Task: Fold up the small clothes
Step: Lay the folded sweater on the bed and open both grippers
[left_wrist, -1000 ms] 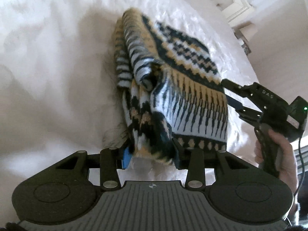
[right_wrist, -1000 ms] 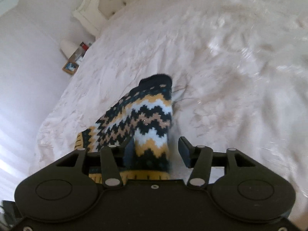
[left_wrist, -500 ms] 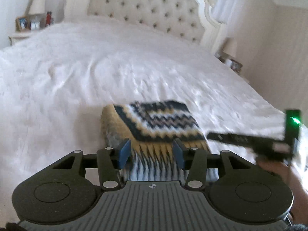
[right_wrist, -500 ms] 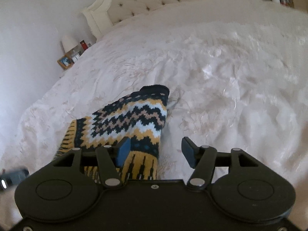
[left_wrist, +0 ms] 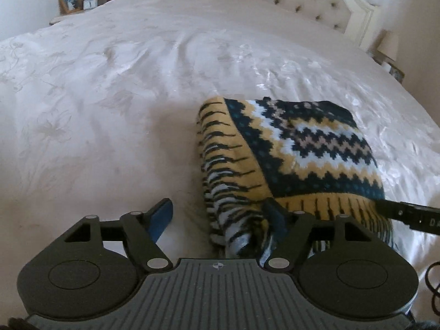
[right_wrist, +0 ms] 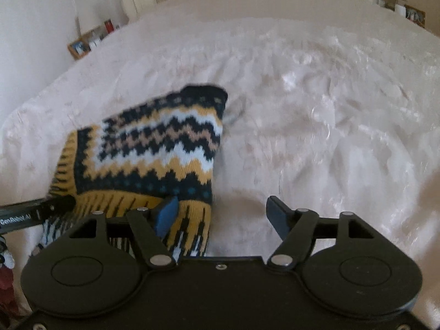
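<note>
You're letting both jaws spread, left hand-held gripper [left_wrist: 217, 214] and right hand-held gripper [right_wrist: 221, 211] gripping nothing, releasing the folded sweater [left_wrist: 288, 154] so it's lying flat on the bed [left_wrist: 110, 96], at 1 o'clock of the left one.

sweater [left_wrist: 288, 159]: folded, on bed [left_wrist: 137, 82], near its foot edge | headboard [left_wrist: 288, 0]: at far edge | nightstand [left_wrist: 74, 8]: beside far-left corner
</note>
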A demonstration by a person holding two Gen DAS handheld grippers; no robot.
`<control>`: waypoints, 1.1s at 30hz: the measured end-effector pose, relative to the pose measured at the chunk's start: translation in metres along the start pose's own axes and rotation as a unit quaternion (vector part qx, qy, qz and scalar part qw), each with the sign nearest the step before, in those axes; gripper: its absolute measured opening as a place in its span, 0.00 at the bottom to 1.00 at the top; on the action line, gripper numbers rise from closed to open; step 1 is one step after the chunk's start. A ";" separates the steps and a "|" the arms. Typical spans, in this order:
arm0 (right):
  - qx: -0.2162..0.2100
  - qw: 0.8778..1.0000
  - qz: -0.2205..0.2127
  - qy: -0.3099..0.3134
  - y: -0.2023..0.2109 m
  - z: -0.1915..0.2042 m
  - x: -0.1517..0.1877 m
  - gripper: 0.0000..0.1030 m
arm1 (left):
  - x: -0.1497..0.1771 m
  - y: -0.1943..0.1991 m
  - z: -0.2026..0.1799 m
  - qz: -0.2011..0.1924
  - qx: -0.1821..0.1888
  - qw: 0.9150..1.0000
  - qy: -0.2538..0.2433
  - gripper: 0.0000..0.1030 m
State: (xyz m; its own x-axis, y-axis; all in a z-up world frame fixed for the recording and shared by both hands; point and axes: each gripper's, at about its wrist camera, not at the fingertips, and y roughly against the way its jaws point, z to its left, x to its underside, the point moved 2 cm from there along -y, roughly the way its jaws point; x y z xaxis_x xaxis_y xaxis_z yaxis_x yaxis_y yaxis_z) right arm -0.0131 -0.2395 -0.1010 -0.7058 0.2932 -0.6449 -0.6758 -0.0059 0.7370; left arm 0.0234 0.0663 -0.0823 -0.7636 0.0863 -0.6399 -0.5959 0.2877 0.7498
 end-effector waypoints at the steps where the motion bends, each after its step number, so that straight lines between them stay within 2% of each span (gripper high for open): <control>1: 0.003 1.000 -0.001 0.005 0.000 0.001 0.000 0.71 | -0.001 0.001 -0.001 -0.001 -0.001 1.000 0.000 0.71; 5: 0.001 1.000 -0.012 0.007 0.014 0.002 -0.006 0.72 | -0.010 0.015 -0.004 -0.009 -0.014 1.000 0.006 0.70; 7: -0.009 1.000 -0.029 0.002 0.029 0.001 -0.012 0.78 | -0.014 0.026 -0.006 -0.013 -0.031 0.999 0.012 0.70; 9: -0.019 0.999 -0.049 -0.003 0.048 0.004 -0.018 0.91 | -0.020 0.039 -0.010 -0.021 -0.043 0.999 0.021 0.70; 11: -0.025 0.998 -0.064 -0.006 0.066 0.007 -0.022 0.96 | -0.027 0.054 -0.014 -0.026 -0.053 0.998 0.028 0.70; 14: -0.033 0.996 -0.079 -0.020 0.092 0.010 -0.028 1.00 | -0.035 0.077 -0.023 -0.039 -0.065 0.997 0.029 0.70; 19: -0.026 0.996 -0.086 -0.021 0.118 0.012 -0.030 0.99 | -0.038 0.106 -0.033 -0.079 -0.078 0.993 0.033 0.70; 21: -0.020 0.996 -0.080 -0.023 0.123 0.012 -0.027 0.99 | -0.038 0.104 -0.036 -0.062 -0.064 0.996 0.019 0.70; 23: -0.016 0.997 -0.068 -0.018 0.123 0.014 -0.023 0.99 | -0.035 0.098 -0.040 -0.027 -0.061 0.998 -0.002 0.70; 28: -0.015 0.999 -0.050 0.015 0.120 0.023 -0.007 0.99 | -0.016 0.084 -0.045 0.016 -0.080 0.996 -0.017 0.70; 33: 0.020 0.998 -0.031 0.047 0.111 0.033 0.011 0.99 | 0.000 0.078 -0.043 0.045 -0.089 0.995 -0.012 0.70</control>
State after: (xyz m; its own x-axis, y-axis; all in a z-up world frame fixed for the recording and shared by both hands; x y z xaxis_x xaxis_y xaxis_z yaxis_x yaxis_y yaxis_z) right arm -0.0889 -0.2050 -0.0199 -0.6807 0.2010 -0.7044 -0.7113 0.0484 0.7012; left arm -0.0337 0.0481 -0.0166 -0.8103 0.1277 -0.5719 -0.5622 0.1054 0.8202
